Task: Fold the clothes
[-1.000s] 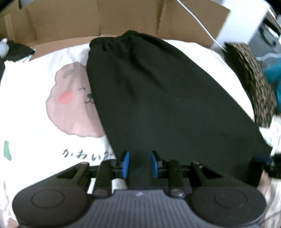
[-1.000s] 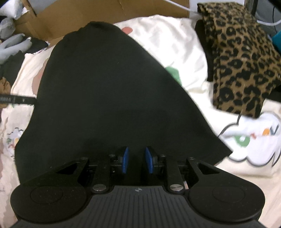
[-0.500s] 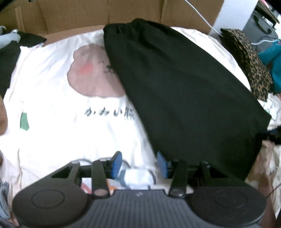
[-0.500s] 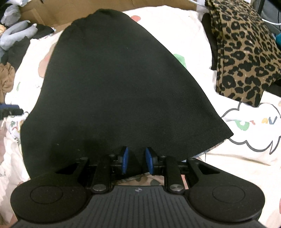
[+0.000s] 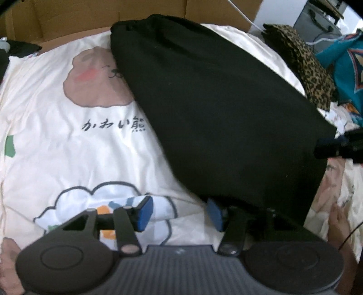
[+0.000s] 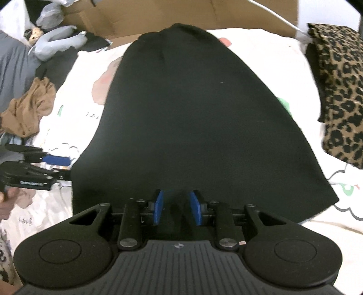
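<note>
Skirt (image 5: 217, 109), black, lies flat on our cartoon-print bedsheet (image 5: 56, 140). Left claw (image 5: 179, 212) opening, released, beside its hem; right claw (image 6: 177, 207) opening, hem fabric between its pads. Leopard-print garment (image 6: 340, 90) and cardboard box (image 6: 158, 15) beyond.

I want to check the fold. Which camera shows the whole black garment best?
The right wrist view: the black garment lies centred there, both side edges and its far end visible. The left wrist view shows it slanted, its near edge hidden behind the gripper body.
</note>
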